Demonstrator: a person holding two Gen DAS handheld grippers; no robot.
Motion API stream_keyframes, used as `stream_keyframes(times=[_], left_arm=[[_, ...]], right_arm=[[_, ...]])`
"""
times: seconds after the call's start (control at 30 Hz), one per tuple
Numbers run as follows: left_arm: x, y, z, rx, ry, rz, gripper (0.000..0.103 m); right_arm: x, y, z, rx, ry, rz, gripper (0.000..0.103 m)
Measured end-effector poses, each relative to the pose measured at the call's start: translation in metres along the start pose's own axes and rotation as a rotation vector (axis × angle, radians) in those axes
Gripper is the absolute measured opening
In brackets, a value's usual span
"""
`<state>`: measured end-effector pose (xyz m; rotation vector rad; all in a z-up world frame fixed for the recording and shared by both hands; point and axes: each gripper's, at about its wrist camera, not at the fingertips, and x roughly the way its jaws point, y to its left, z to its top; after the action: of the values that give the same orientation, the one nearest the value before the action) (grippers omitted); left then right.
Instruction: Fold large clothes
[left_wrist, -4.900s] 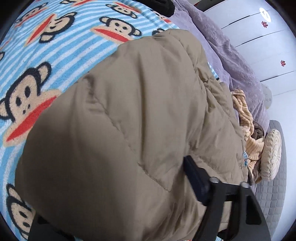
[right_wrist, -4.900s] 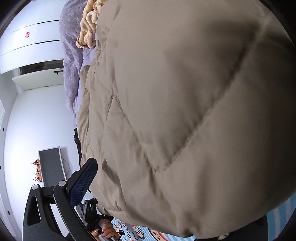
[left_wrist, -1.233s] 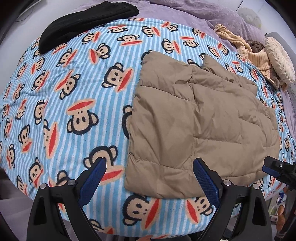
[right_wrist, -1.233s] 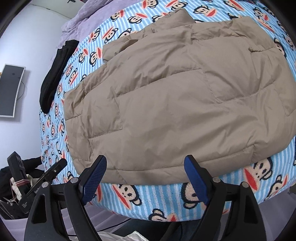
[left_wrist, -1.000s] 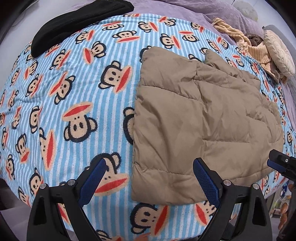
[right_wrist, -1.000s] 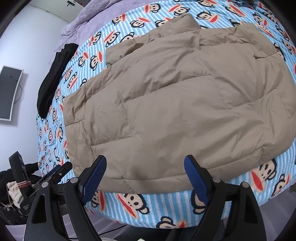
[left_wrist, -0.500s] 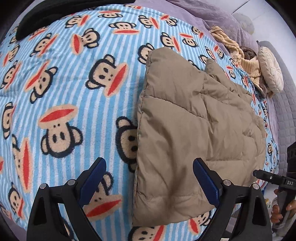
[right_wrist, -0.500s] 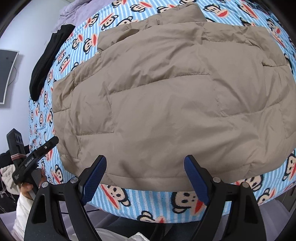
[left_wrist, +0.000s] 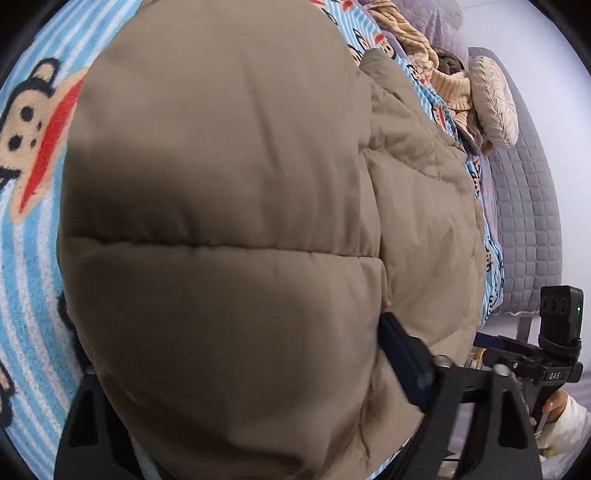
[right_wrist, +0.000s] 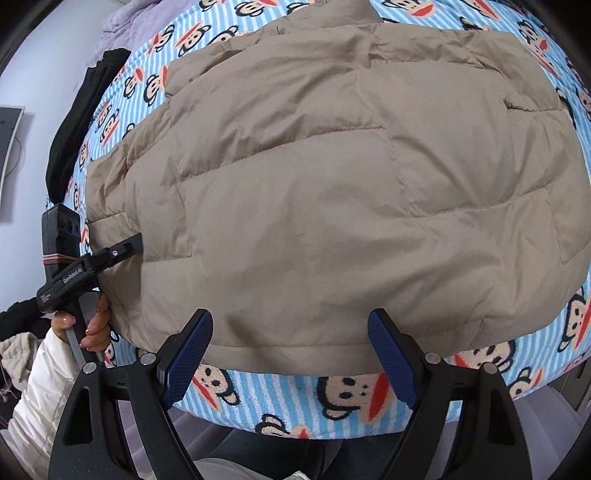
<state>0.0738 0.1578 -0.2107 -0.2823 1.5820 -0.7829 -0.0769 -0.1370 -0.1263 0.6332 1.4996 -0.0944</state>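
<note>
1. Left wrist view: the tan puffer jacket swamped the left gripper, one blue pad at its near edge; whether the jaws had closed on it could not be told. A shallow bite might let the slick, puffy fabric slip.

2. Right wrist view: the right gripper hung wide open and empty just short of the jacket's hem on the monkey-print blanket; a lopsided lift could skew the fold.

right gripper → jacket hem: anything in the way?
Nothing visible. The right gripper is open just short of the near hem of the tan jacket, with only bare monkey-print blanket between them. The left gripper is already at the jacket's left edge, well clear of that path.
</note>
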Motion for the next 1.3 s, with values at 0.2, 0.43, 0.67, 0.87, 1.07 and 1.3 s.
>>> stream_keyframes(times=[0.2,0.43,0.67,0.87,1.07,1.3], left_arm=[[-0.024,-0.018,-0.009,-0.025,-0.029,-0.032,0.026],[-0.056,-0.054,-0.021,-0.049,-0.068,0.023,0.026],[-0.080,-0.138,-0.027,0.010,-0.095,0.044,0.026],[-0.057,-0.229,-0.015,0.120,-0.061,0.070,0.026],[-0.015,-0.301,0.006,0.225,-0.009,0.088,0.027],[0.041,-0.340,0.018,0.274,0.136,-0.094,0.074]], right_arm=[[-0.011,0.000,0.018,-0.008,-0.122,-0.029,0.082],[0.011,0.000,0.066,-0.057,-0.263,-0.031,0.015],[0.046,-0.007,0.102,-0.045,-0.255,0.027,0.014],[0.061,-0.024,0.110,-0.004,-0.228,0.104,0.011],[0.037,-0.056,0.108,0.053,-0.176,0.210,0.011],[-0.031,-0.156,0.051,0.273,-0.286,0.303,0.015]])
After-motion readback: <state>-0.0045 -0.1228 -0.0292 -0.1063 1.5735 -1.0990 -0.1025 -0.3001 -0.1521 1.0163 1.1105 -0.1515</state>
